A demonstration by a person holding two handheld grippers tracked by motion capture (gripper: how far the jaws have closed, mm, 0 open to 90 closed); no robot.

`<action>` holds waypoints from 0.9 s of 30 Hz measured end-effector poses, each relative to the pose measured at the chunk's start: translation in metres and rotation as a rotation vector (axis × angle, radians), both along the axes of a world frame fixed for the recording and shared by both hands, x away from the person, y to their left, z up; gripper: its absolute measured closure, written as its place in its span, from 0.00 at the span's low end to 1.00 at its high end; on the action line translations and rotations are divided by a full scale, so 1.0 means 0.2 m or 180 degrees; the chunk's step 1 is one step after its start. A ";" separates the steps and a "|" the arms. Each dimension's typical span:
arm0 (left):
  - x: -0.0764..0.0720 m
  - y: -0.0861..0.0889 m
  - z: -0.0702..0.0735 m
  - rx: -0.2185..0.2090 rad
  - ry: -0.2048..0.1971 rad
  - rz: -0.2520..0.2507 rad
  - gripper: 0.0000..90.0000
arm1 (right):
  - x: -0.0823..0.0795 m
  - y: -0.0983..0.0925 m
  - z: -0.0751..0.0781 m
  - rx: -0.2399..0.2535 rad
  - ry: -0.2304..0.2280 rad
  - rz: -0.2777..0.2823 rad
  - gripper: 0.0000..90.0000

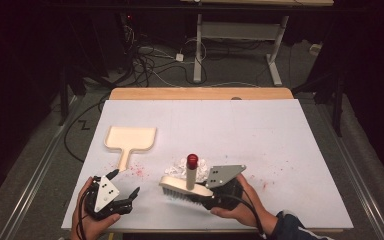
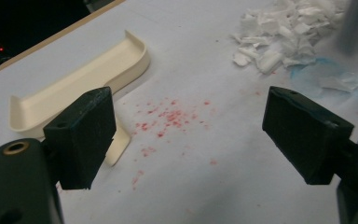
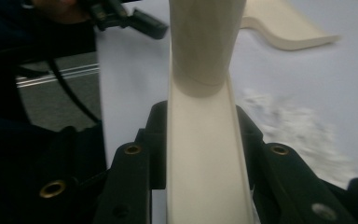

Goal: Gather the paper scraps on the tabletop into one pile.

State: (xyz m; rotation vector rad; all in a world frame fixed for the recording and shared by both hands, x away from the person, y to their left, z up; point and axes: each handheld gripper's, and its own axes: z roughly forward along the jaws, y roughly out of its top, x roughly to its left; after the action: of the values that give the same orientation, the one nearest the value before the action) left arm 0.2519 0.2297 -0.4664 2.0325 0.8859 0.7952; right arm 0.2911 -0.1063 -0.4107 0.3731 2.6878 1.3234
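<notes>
A cream hand brush (image 1: 184, 189) with an upright red-tipped handle (image 1: 192, 161) stands on the white table sheet (image 1: 280, 135), just in front of a pile of white paper scraps (image 1: 186, 166). My right gripper (image 1: 206, 196) is shut on the end of the brush back (image 3: 205, 168), and the handle (image 3: 205, 42) rises right ahead of the jaws. A cream dustpan (image 1: 130, 138) lies flat at the left. My left gripper (image 1: 126, 182) hovers open near its handle, with nothing between the jaws (image 2: 186, 135). Beyond them lie the dustpan (image 2: 84, 84) and the scraps (image 2: 284, 32).
Red specks (image 2: 168, 119) are scattered on the sheet by the dustpan handle, and more lie at the right (image 1: 265, 182). A wooden table edge (image 1: 200, 93) runs along the back. Cables and a desk frame (image 1: 240, 45) sit on the floor beyond.
</notes>
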 end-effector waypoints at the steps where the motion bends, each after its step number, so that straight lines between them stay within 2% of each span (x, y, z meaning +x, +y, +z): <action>1: 0.00 0.01 0.00 -0.0020 -0.0011 0.0033 0.18 | 0.00 0.00 0.00 0.0000 0.0000 0.0000 0.75; 5: 0.00 0.05 0.00 -0.0138 -0.0007 0.0127 0.18 | 0.01 0.08 -0.09 -0.0127 0.0185 0.0110 0.75; 7: 0.00 0.05 0.00 -0.0138 0.0003 0.0121 0.18 | 0.02 0.11 -0.12 -0.0207 0.0169 0.0108 0.75; 8: 0.00 0.05 0.00 -0.0138 0.0001 0.0106 0.18 | 0.03 0.10 -0.13 -0.0176 0.0117 0.0083 0.75; 11: 0.00 0.02 -0.02 -0.0078 0.0044 0.0043 0.18 | 0.08 0.06 -0.11 -0.0242 0.0046 -0.0079 0.75; 13: 0.00 0.01 -0.02 -0.0036 0.0075 0.0003 0.18 | 0.12 0.02 -0.10 -0.0319 -0.0112 -0.0270 0.75; 15: 0.01 -0.01 -0.03 -0.0008 0.0090 -0.0029 0.18 | 0.16 -0.03 -0.07 -0.0253 -0.0110 -0.0403 0.75; 16: 0.01 -0.01 -0.03 0.0003 0.0086 -0.0042 0.18 | 0.18 -0.05 -0.05 -0.0186 -0.0088 -0.0432 0.75; 22: 0.01 -0.03 -0.04 0.0045 0.0105 -0.0079 0.18 | 0.18 -0.19 0.09 0.0017 -0.0223 -0.0563 0.75; 27: 0.01 -0.03 -0.04 0.0087 0.0096 -0.0099 0.18 | 0.15 -0.34 0.15 0.0033 -0.0249 -0.0659 0.75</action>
State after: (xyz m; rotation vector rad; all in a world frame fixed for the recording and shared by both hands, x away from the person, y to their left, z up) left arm 0.2536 0.2231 -0.4734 2.0823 0.8627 0.7652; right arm 0.3219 -0.1740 -0.3801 0.5709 2.5012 1.2650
